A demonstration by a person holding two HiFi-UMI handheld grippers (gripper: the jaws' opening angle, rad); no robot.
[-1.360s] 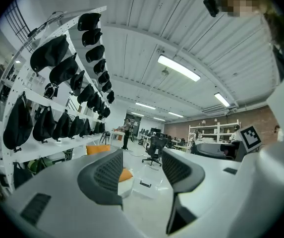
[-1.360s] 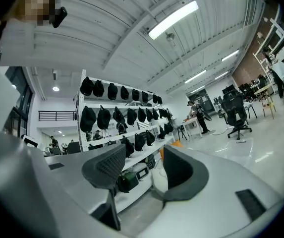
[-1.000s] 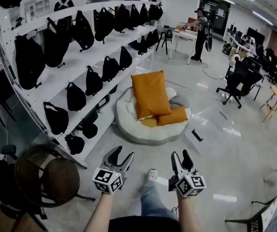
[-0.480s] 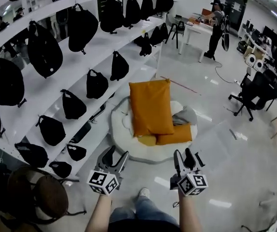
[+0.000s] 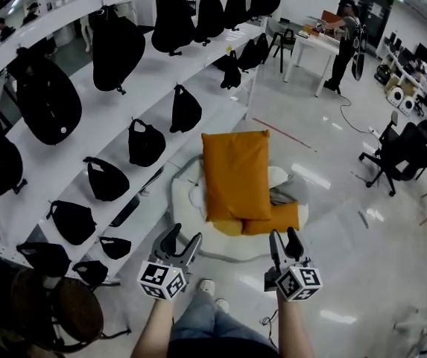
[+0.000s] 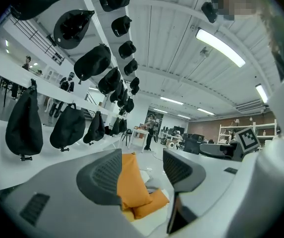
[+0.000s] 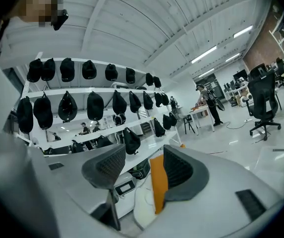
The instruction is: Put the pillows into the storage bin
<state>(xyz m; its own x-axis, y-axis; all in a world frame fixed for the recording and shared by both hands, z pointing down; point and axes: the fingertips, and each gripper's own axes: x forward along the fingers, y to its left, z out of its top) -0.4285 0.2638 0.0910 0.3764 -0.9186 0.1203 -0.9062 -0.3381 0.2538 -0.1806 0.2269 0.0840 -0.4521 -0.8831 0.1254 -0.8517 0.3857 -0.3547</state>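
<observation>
A big orange pillow (image 5: 235,174) leans upright on a round white floor cushion (image 5: 187,192). A smaller orange pillow (image 5: 279,218), a yellow one (image 5: 228,227) and a grey one (image 5: 291,192) lie by its foot. My left gripper (image 5: 182,243) and right gripper (image 5: 285,242) are held level short of the cushion, both open and empty. In the left gripper view the orange pillows (image 6: 132,182) show between the jaws of the left gripper (image 6: 142,170), far off. In the right gripper view the right gripper (image 7: 142,167) frames the big pillow's edge (image 7: 158,187).
White shelving with hanging black bags (image 5: 124,43) runs along the left, close to the cushion. A round wicker stool (image 5: 64,312) stands at the lower left. A black office chair (image 5: 403,151) and a white table (image 5: 314,43) with a person (image 5: 345,36) are at the right and back.
I have walked forward: the pillows and cushion are nearer and lower in the head view. Both grippers came along, still side by side. The stool has slid towards the lower left corner.
</observation>
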